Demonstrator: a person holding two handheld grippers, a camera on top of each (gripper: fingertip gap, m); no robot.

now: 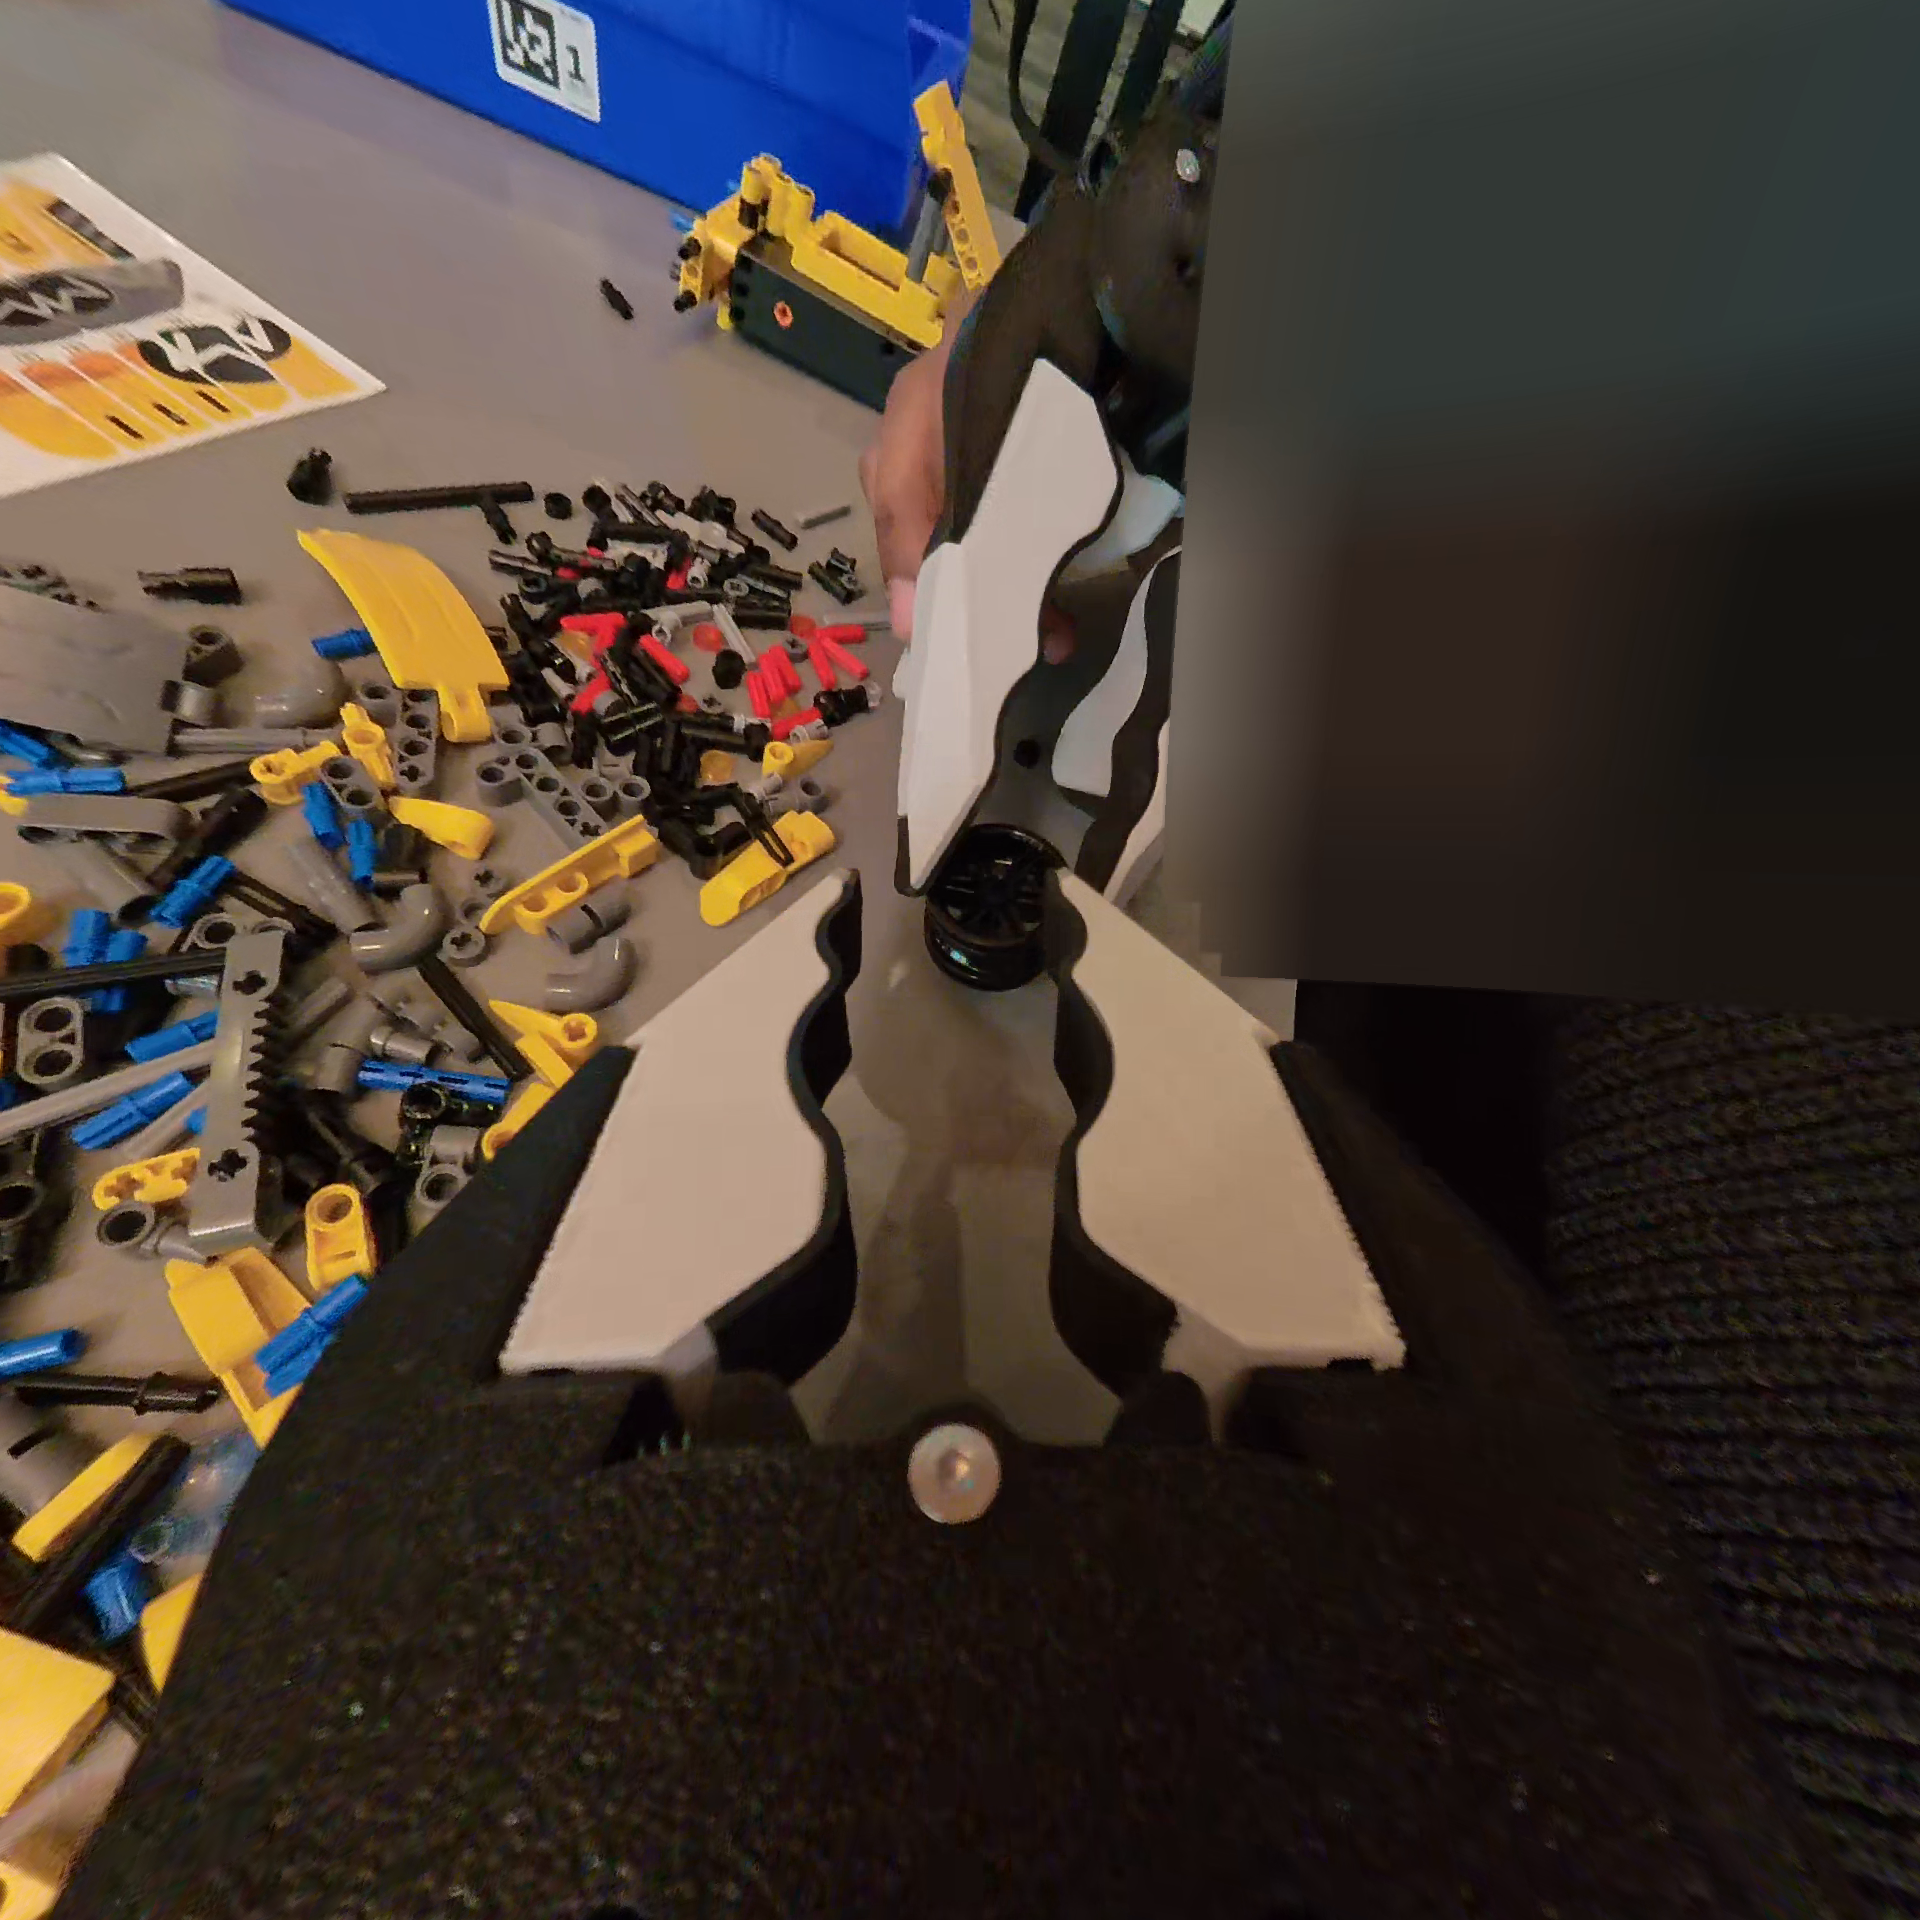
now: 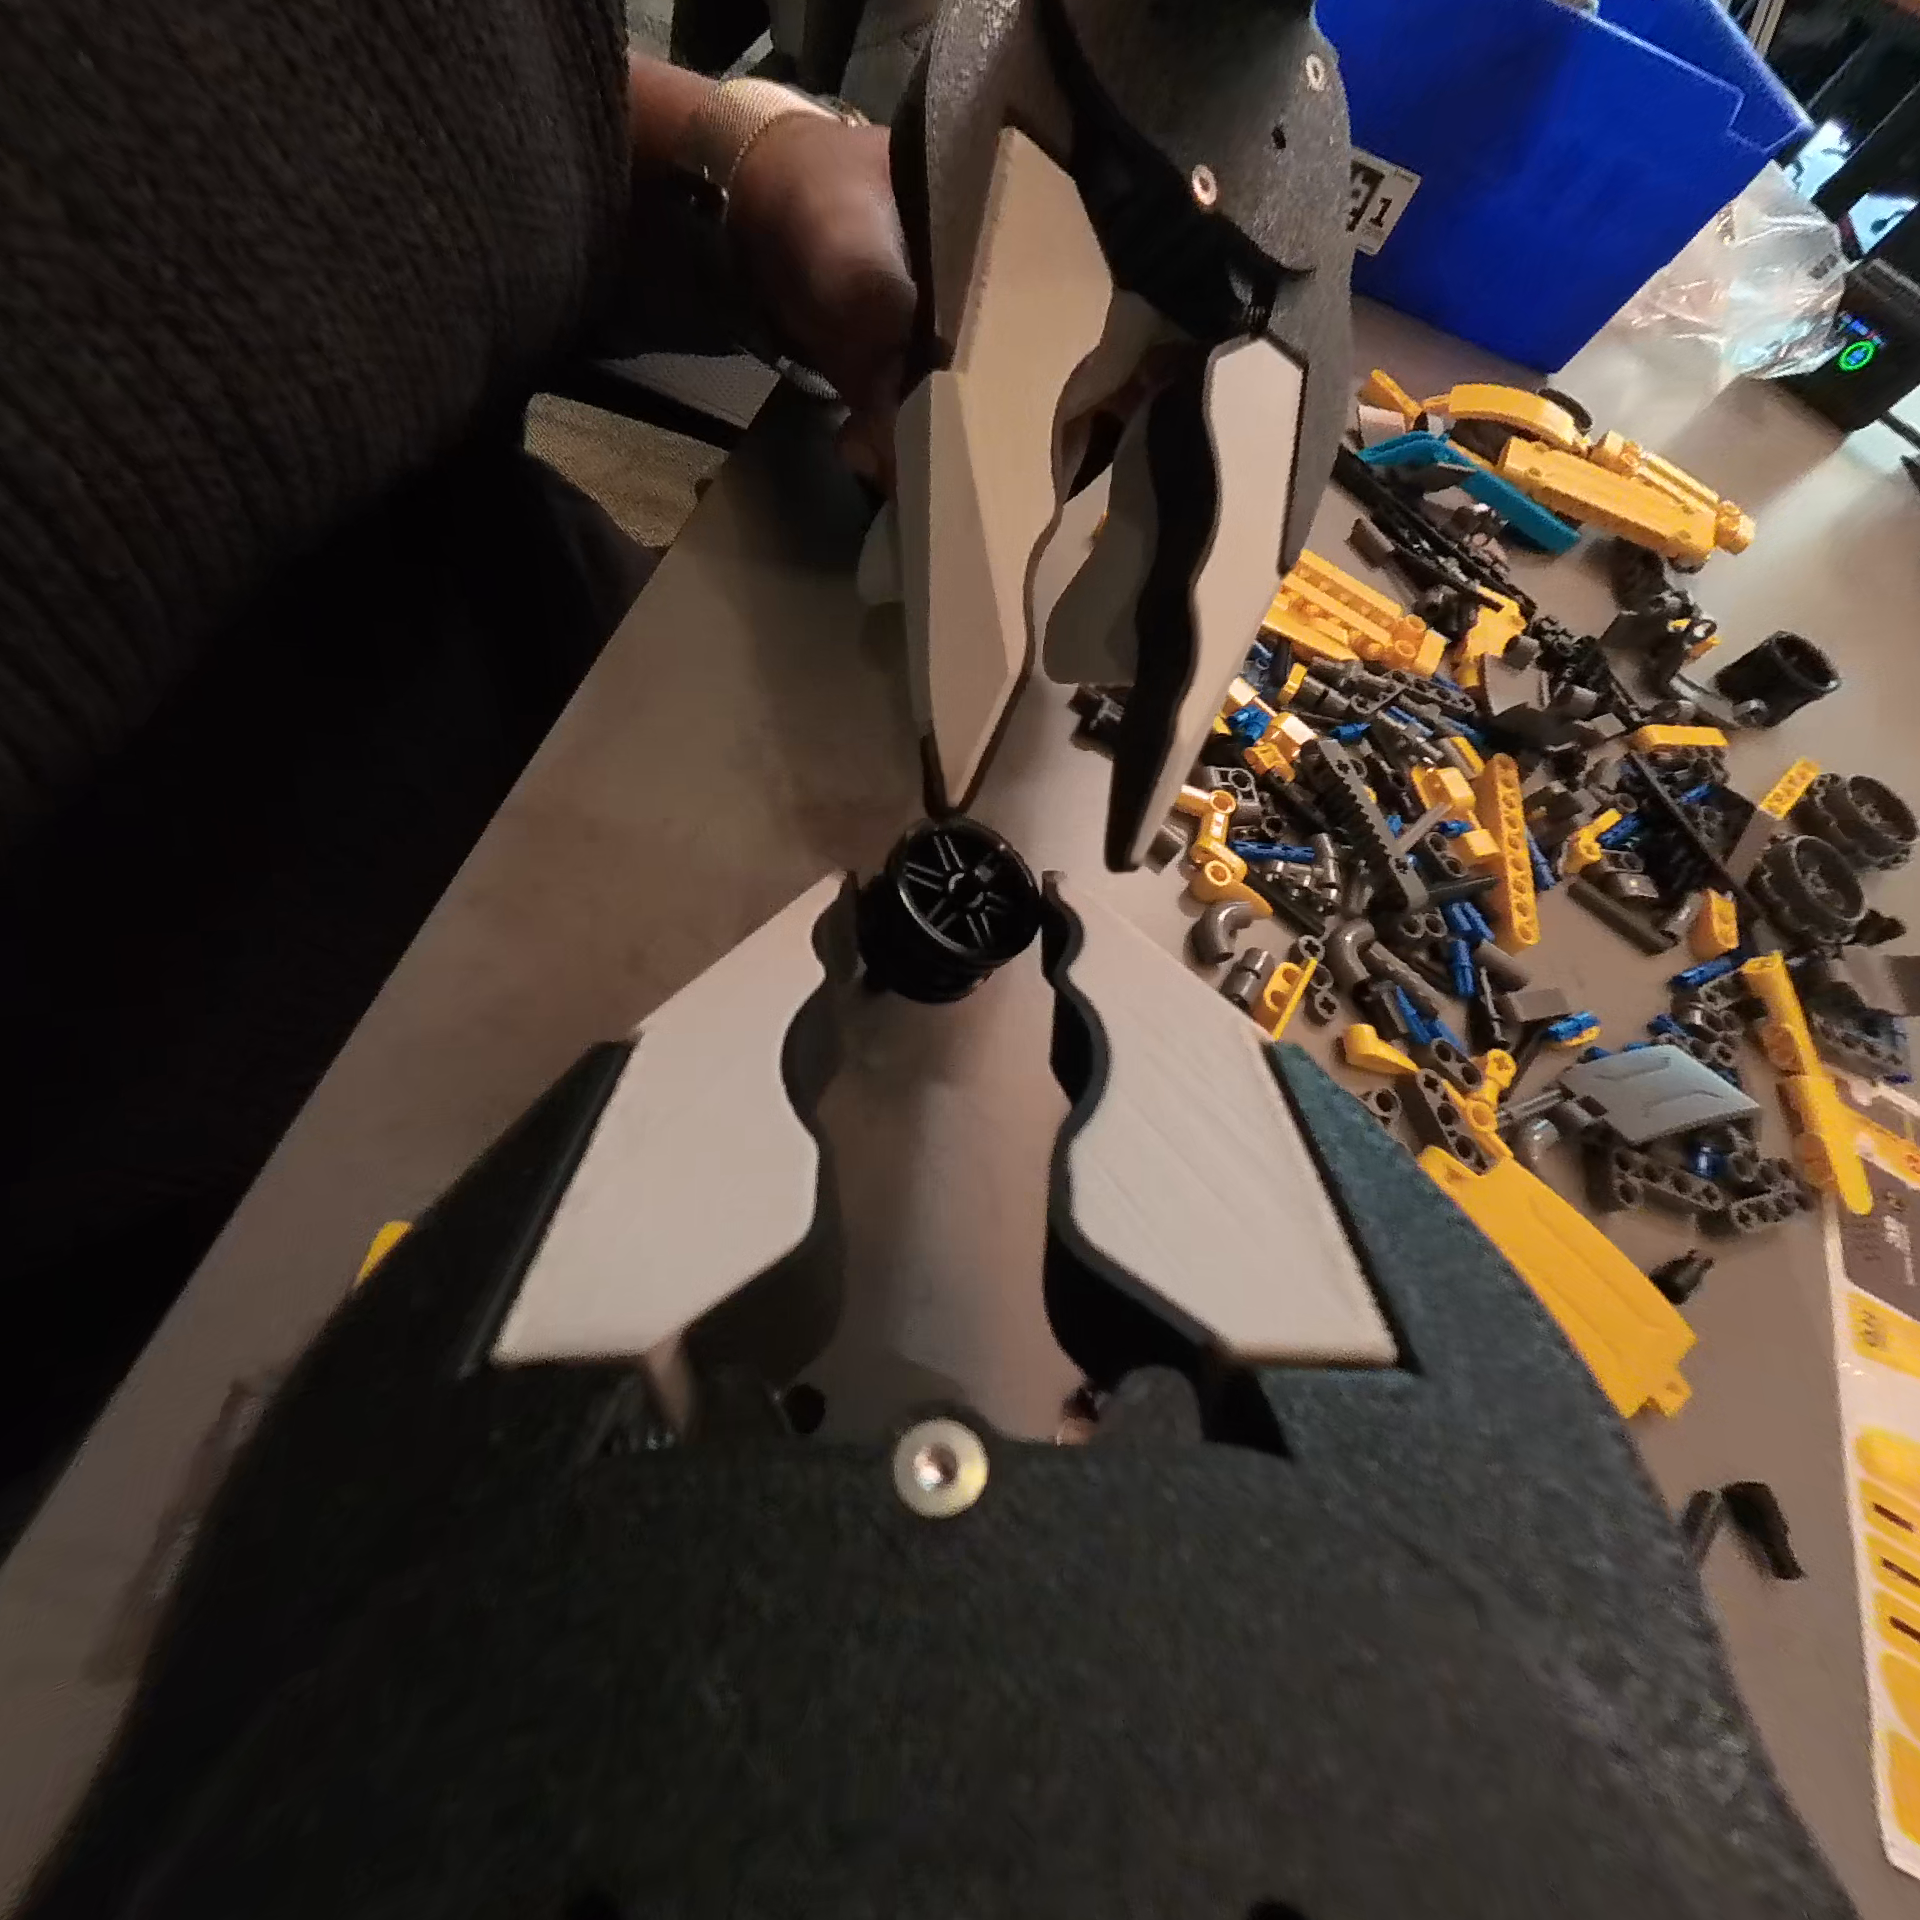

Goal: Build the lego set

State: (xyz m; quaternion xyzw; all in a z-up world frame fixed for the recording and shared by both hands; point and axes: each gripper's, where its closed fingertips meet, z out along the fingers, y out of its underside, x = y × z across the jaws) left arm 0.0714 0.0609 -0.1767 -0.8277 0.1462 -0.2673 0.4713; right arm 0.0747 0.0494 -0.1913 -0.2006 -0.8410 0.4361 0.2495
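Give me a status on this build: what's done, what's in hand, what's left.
Done: a yellow frame stands partly assembled by the blue bin. In hand: the right gripper pinches a black wheel near the table edge, and the left gripper is open, its tips beside the wheel. Left: a big pile of loose pieces lies spread on the table.

A white printed tag (image 1: 548, 54) sits on the blue bin (image 1: 727, 114); a printed sheet (image 1: 135, 332) lies nearby.
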